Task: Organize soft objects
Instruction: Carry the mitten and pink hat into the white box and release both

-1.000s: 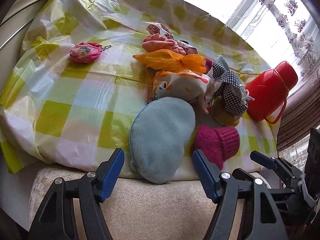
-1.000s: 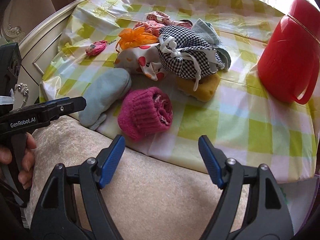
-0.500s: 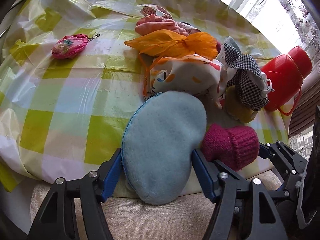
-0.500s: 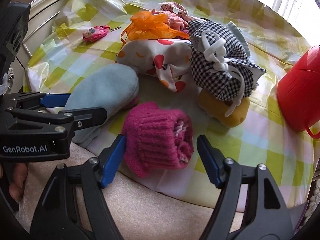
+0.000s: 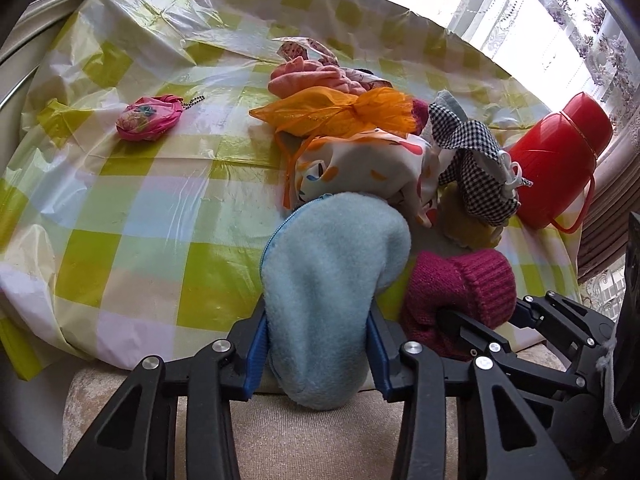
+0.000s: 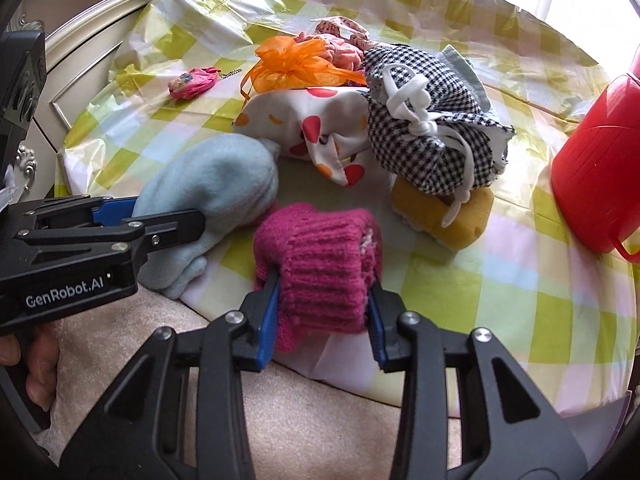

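Note:
My left gripper (image 5: 318,354) is shut on a light blue fleece pouch (image 5: 332,272) at the table's near edge; the pouch also shows in the right wrist view (image 6: 216,184). My right gripper (image 6: 322,320) is shut on a magenta knitted hat (image 6: 320,256), which shows in the left wrist view (image 5: 460,284) too. Behind them lies a pile: an orange organza bag (image 6: 292,66), a white dotted cloth bag (image 6: 312,120), a black-and-white checked drawstring bag (image 6: 424,120) on a yellow sponge-like piece (image 6: 444,216), and pink cloth (image 5: 308,78).
A small pink pouch with a bead chain (image 5: 150,116) lies alone at the left. A red plastic jug (image 5: 556,168) stands at the right edge. A green checked plastic cloth (image 5: 120,200) covers the round table. A beige cushion (image 6: 320,420) lies below the grippers.
Both grippers moved forward and closed: the left on the blue pouch, the right on the magenta hat, both of which had been lying free between open jaws.

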The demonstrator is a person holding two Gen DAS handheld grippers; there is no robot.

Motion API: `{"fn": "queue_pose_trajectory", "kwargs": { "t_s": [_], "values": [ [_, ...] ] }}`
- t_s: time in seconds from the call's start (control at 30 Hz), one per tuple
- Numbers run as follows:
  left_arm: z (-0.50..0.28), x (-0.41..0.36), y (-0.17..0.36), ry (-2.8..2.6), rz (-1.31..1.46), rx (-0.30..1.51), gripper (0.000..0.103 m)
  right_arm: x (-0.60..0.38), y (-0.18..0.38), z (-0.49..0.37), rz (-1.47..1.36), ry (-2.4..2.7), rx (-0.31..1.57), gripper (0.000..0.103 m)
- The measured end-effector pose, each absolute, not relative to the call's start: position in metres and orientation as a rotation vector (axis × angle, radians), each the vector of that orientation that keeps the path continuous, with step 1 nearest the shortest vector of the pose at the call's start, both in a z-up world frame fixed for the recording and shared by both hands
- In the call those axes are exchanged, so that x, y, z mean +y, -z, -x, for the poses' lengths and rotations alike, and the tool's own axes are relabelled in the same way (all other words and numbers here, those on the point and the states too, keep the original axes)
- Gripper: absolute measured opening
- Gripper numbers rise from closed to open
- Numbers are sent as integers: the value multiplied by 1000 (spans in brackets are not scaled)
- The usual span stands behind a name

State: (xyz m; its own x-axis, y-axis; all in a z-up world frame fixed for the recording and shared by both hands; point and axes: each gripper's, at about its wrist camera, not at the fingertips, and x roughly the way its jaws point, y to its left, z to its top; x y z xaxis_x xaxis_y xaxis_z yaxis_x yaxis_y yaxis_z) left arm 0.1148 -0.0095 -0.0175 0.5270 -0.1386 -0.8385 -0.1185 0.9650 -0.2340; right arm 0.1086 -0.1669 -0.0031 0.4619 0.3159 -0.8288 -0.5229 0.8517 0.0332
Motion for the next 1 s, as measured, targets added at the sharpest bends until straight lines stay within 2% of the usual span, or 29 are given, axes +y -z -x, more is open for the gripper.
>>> {"fn": "queue_pose_trajectory", "kwargs": {
  "t_s": [0.57,1.0],
  "values": [
    [-79,-67,-25,126,283,904,43,-239,-27,-87,20,-436,910,41],
    [-78,-174,-46,371,206,895,43,-360,-48,-62,-132,-236,885,41]
  ]
}}
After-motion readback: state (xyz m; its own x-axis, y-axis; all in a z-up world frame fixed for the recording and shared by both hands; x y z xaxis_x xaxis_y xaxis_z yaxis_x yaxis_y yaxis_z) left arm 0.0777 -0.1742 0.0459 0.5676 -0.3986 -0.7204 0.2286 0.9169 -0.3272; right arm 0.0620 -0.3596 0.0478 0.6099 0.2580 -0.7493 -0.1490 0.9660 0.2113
